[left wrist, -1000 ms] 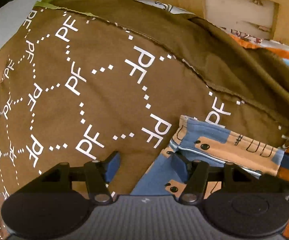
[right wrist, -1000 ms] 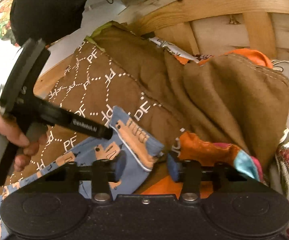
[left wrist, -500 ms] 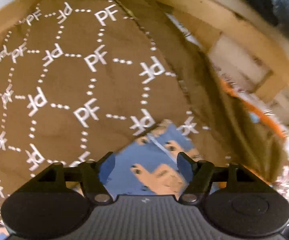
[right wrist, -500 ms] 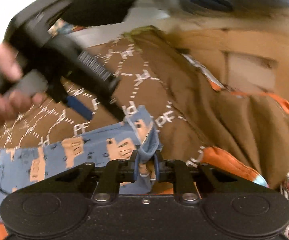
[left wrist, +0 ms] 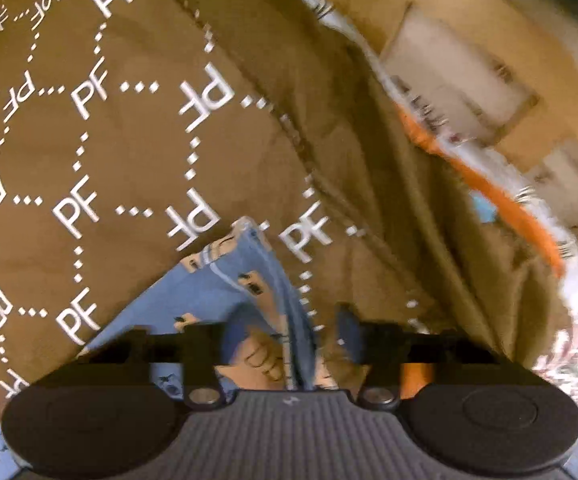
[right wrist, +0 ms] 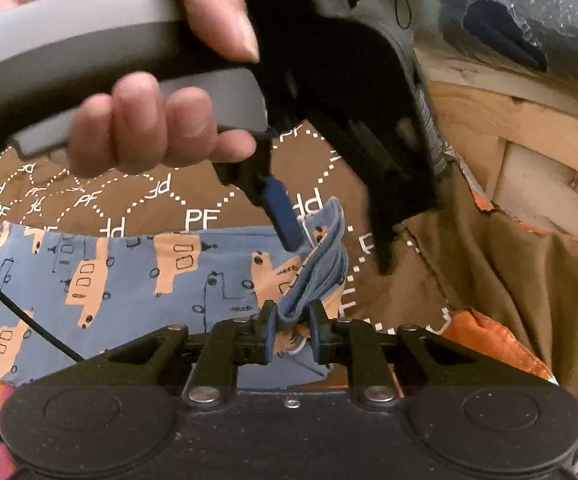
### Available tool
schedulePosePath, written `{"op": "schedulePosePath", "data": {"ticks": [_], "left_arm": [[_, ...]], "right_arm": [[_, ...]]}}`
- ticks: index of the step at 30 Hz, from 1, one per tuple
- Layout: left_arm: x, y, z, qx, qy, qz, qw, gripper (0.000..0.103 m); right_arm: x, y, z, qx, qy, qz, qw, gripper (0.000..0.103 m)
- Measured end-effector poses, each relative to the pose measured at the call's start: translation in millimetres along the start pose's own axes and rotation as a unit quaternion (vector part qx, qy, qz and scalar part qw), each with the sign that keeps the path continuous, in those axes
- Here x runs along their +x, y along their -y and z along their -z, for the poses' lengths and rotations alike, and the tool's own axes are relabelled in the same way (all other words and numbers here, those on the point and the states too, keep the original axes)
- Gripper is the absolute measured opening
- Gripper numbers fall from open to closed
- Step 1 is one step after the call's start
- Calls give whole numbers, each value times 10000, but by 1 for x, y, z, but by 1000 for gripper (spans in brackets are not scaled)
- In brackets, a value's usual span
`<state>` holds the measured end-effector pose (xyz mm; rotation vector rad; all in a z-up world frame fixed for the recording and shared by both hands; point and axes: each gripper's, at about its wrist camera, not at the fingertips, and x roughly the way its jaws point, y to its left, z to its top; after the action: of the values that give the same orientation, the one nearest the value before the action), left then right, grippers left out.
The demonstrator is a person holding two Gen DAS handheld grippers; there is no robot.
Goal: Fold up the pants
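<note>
Pants (right wrist: 129, 280), blue with orange trucks, lie on the brown blanket (left wrist: 109, 160), one bunched corner clamped in the right tool (right wrist: 292, 330). The left tool (left wrist: 287, 330) gapes wide astride that corner's edge. Closing on one layer, it could skew the fold.

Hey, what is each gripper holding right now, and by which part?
The right gripper pinches the blue pants at a bunched hem corner. The left gripper is open around the same corner, holding nothing.
</note>
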<state>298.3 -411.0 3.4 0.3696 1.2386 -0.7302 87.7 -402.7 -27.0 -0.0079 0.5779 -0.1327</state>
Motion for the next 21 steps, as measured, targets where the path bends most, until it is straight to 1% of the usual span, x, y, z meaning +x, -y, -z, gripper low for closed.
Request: {"op": "schedulePosePath", "data": {"ticks": [1, 3, 4, 6, 7, 10, 11, 12, 13, 14, 16, 17, 21], "left_arm": [[2, -2, 0, -33, -47, -28, 10000, 30], [4, -9, 1, -249, -52, 88, 9996, 25], [4, -12, 2, -341, -69, 149, 9993, 23], [5, -16, 4, -438, -57, 254, 9987, 23], [5, -17, 5, -446, -53, 285, 9986, 22], [3, -19, 7, -443, -40, 355, 9984, 19], [2, -19, 8, -434, -14, 363, 9984, 18], [-2, -20, 11, -414, 15, 373, 9984, 17], [-6, -21, 13, -378, 53, 381, 9985, 16], [-11, -23, 17, -338, 103, 391, 9986, 13], [-22, -30, 23, -409, 177, 462, 9979, 12], [-28, -36, 27, -504, 211, 535, 9971, 11], [-58, -66, 48, -996, 407, 774, 9912, 10]], "right_arm": [[1, 2, 0, 59, -52, 24, 10000, 29], [3, 5, 0, 164, -126, 77, 9998, 40], [4, 6, 1, 201, -150, 113, 9996, 43], [5, 9, 1, 254, -162, 187, 9994, 56], [6, 11, 1, 276, -144, 204, 9993, 58], [8, 12, 2, 322, -43, 183, 9993, 57], [9, 11, 2, 292, 1, 146, 9995, 50], [9, 9, 2, 230, 27, 132, 9996, 38], [10, 7, 2, 155, 42, 136, 9998, 29], [11, 4, 2, 68, 46, 138, 9999, 18], [10, -1, 3, -48, 127, 108, 9998, 16], [7, -5, 2, -103, 214, 68, 9997, 14], [-5, -21, 2, -435, 538, -136, 9975, 14]]}}
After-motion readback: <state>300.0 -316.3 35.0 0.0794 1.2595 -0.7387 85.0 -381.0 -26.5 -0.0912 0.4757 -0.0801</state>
